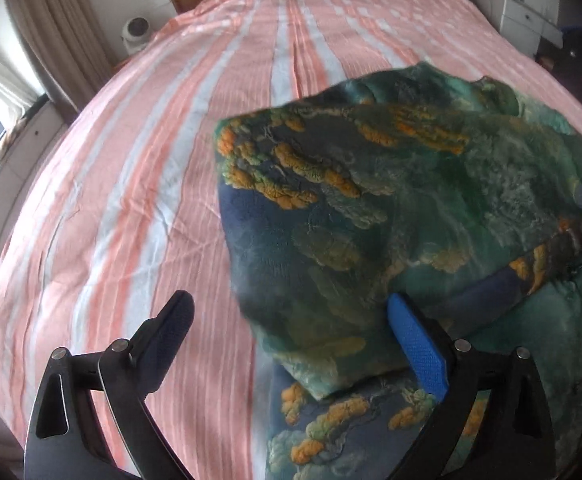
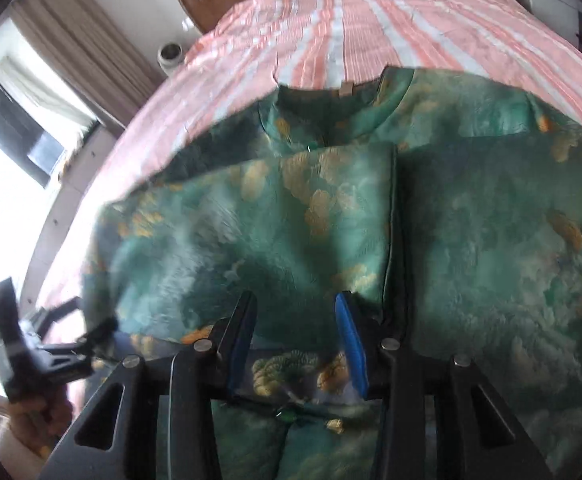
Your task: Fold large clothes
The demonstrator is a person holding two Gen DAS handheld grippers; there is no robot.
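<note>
A pink-and-white striped bed (image 1: 139, 200) carries the green patterned garment (image 2: 331, 220), partly folded over itself. The left gripper (image 1: 287, 344) gapes wide and empty at its edge; the right gripper (image 2: 297, 344) is parted above the cloth, gripping nothing.

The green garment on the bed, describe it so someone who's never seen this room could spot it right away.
Find the bed with the pink and white striped sheet; the green garment lies spread on its near part, neckline toward the wooden headboard. It is the only clothing there, plush teal with orange-yellow cloud-like patches, and one side is already folded over its middle.
</note>
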